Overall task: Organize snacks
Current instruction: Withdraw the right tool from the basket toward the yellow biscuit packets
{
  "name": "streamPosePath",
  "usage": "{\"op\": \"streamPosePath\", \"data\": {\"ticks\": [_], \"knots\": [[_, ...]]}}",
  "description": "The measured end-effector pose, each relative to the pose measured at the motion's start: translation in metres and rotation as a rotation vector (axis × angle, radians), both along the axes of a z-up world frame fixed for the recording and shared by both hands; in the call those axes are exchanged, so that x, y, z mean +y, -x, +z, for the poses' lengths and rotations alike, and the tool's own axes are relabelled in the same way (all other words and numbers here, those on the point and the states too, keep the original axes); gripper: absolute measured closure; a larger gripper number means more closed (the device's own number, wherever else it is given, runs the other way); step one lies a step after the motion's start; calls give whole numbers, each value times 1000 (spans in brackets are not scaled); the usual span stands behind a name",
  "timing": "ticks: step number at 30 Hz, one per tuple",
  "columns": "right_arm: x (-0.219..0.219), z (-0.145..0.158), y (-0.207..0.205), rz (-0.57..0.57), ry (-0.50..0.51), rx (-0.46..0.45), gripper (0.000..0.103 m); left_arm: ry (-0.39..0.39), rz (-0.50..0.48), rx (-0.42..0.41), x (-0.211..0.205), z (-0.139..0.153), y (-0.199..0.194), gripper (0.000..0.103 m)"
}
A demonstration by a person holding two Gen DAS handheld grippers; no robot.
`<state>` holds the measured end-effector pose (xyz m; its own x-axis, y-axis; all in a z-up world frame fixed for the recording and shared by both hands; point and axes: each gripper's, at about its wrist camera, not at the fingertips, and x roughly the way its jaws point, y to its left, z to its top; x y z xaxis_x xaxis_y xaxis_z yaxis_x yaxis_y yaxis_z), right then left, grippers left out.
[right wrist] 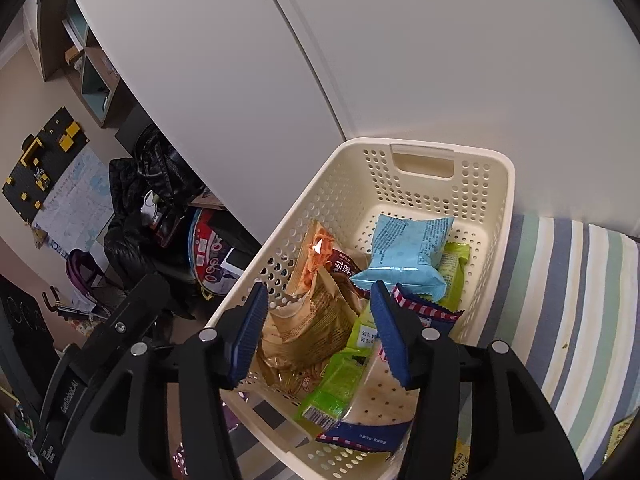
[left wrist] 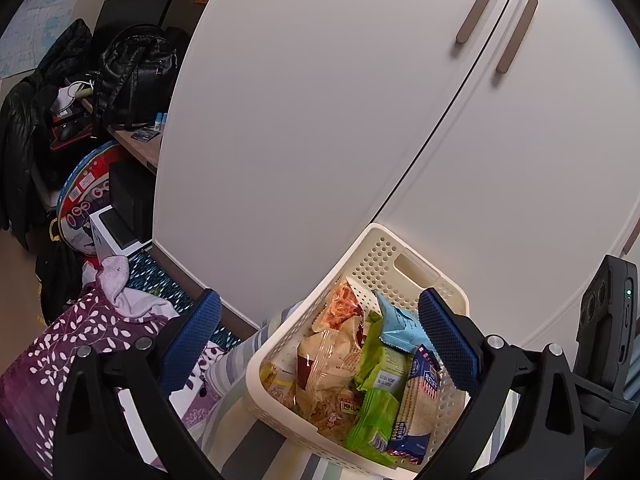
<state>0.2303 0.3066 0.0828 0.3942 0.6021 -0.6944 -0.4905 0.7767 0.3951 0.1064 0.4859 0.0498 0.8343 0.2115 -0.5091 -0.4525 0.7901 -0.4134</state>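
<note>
A cream perforated plastic basket [right wrist: 404, 184] is set on a striped bedcover [right wrist: 568, 288], its far handle end close against the white wardrobe doors [left wrist: 320, 120]. Several snack packets are piled inside the basket. A light blue packet [right wrist: 404, 252] is seen lying on top toward the basket's far end, with a lime green packet [right wrist: 454, 276] partly under it. A tan crinkled packet [right wrist: 316, 320] leans against the basket's left wall, and an orange-printed packet [right wrist: 316, 256] stands just behind it. At the basket's near end a clear cracker packet with a navy, red and white edge [right wrist: 384, 404] lies beside another lime green packet [right wrist: 336, 392].

The left hand-held gripper [left wrist: 320, 344] is held above the basket's near left corner, its blue pads spread wide with nothing between them. The right hand-held gripper [right wrist: 320, 332] is also held with its jaws apart, gripping nothing, over the basket's near end and above the tan packet. A purple leaf-patterned cloth [left wrist: 80, 344] is seen left of the basket.
</note>
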Motion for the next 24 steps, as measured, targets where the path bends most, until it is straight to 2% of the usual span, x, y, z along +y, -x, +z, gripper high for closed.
{"op": "streamPosePath", "data": {"ticks": [6,8,18,21,24], "knots": [[-15,-2,9,-22,28,-16,49,-5,-14,8,-4,0,-3,3],[-22,-2,15,-33,49,-39,45,-11,-28,9,-9,1,-5,3],[-77,0,30,-125,79,-65,43,-66,-97,3,-37,11,-12,3],[-96,-5,41,-160,137,-88,35,-71,-111,-3,-42,14,-12,3],[-110,-25,53,-178,215,-52,33,-83,-129,-10,-49,18,-13,3]]}}
